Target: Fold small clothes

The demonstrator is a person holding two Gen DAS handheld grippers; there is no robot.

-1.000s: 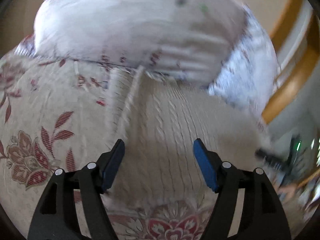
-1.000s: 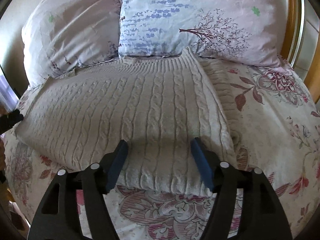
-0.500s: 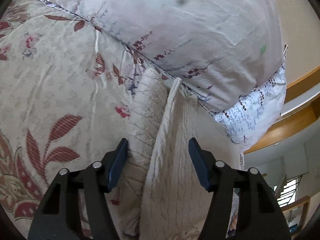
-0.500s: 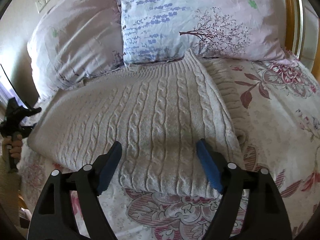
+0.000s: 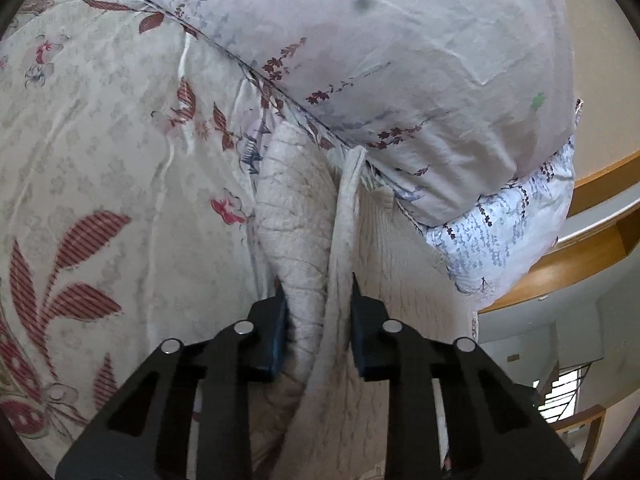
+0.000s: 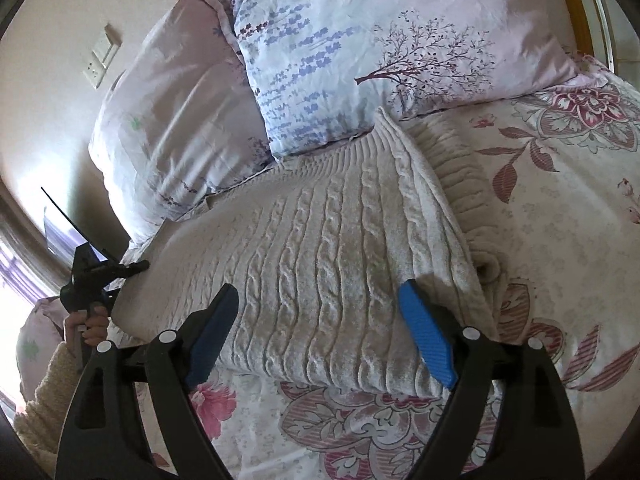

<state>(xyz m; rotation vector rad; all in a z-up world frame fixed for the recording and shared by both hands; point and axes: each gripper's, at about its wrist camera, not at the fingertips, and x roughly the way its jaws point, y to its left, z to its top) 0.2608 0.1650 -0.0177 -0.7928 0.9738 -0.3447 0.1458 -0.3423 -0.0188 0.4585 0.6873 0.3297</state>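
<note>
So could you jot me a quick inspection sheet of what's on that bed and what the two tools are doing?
Surface: cream floral bedspread.
Job's things: cream cable-knit sweater, folded, lying flat, its far edge at the pillows.
Clutter: lilac pillow; pale blue tree-print pillow.
Grippers: left gripper has its fingers closed on a raised fold of the sweater's edge; right gripper hangs open over the sweater's near edge.
Cables: nothing seen.
Surroundings: wooden headboard; wall switch plate; stair railing.
</note>
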